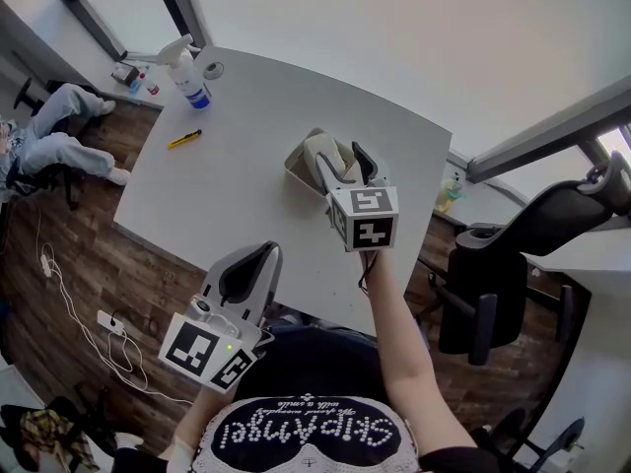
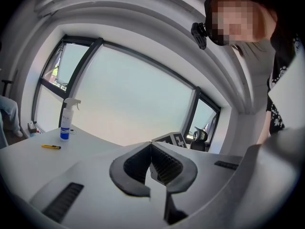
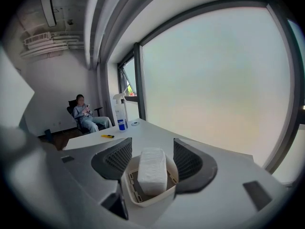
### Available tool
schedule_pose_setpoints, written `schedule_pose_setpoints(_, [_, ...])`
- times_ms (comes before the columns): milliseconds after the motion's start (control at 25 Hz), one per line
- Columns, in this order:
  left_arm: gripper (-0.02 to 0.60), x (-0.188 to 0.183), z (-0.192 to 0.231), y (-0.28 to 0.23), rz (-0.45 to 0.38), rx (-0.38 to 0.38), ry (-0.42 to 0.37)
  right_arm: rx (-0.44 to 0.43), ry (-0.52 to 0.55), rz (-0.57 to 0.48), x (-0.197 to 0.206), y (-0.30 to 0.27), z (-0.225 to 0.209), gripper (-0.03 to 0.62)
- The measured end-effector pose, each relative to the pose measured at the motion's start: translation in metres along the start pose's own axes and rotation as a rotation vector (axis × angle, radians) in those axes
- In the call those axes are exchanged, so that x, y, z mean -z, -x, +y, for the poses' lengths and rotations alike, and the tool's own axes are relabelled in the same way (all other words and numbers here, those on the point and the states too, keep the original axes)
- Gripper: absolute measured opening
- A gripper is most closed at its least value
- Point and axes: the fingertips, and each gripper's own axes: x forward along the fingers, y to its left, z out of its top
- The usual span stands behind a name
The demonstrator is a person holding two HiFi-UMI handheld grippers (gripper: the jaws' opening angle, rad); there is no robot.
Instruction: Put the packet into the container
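Where right gripper (image 3: 152, 148) gapes, packet (image 3: 152, 171) rests.

1. One packet (image 3: 151, 171).
2. One container (image 3: 143, 200).
3. Two grippers: the left gripper (image 2: 151, 144) and the right gripper (image 3: 152, 144).
4. One table (image 1: 246, 175).
5. One spray bottle (image 1: 187, 67).
6. One yellow cutter (image 1: 184, 139).
7. One small round thing (image 1: 212, 69) by the bottle; what it is cannot be told.
8. One seated person (image 1: 54, 141).
9. One black office chair (image 1: 493, 284) at the table's right.
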Motion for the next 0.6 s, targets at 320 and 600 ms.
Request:
schedule_pose_setpoints(320, [0.008,-0.003,-0.010,0.005,-0.012,0.018,-0.014,-0.001,0.020,-0.084,-0.031,0.031,0.012,0.244])
schedule_pose_setpoints(600, [0.008,-0.002,-0.017,0.008,-0.012,0.032,-0.020,-0.005,0.016,-0.134,-0.042,0.058,0.020,0.212])
